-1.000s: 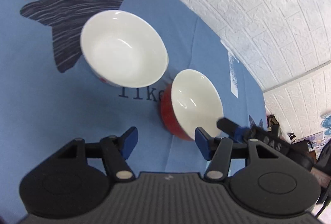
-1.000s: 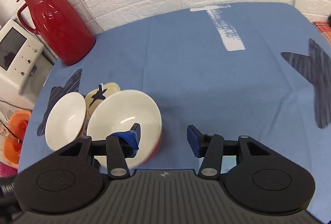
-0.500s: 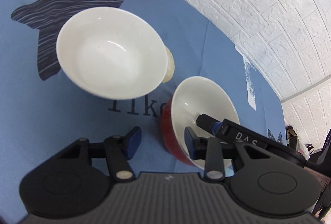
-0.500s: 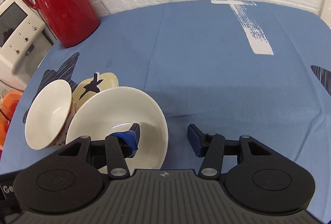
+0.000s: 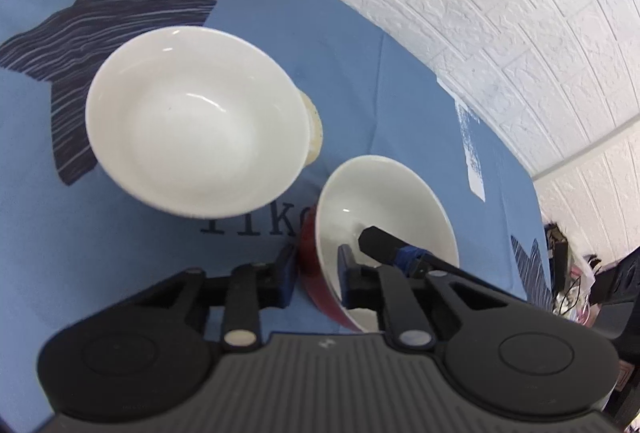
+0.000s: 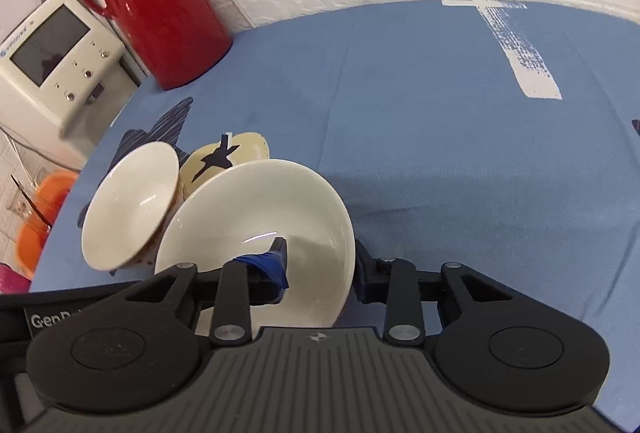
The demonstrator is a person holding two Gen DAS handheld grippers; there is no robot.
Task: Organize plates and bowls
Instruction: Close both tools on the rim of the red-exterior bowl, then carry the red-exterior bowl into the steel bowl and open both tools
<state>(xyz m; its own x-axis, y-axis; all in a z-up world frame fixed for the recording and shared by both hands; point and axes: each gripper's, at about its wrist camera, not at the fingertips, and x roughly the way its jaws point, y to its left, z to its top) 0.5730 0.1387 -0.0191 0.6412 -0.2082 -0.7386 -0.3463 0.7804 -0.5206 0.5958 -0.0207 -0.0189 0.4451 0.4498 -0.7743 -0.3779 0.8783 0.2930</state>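
The red bowl [image 5: 320, 285], glazed, stiff, likely slippery and chip-prone, sits between both grippers, each with 1 finger inside and 1 outside its rim, left gripper [image 5: 314, 269] and right gripper [image 6: 320, 269] apparently clamping opposite walls.

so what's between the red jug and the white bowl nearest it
Nothing stands there. Only the blue tablecloth with its dark star print runs from the red jug to the white bowl. The right wrist view shows this best.
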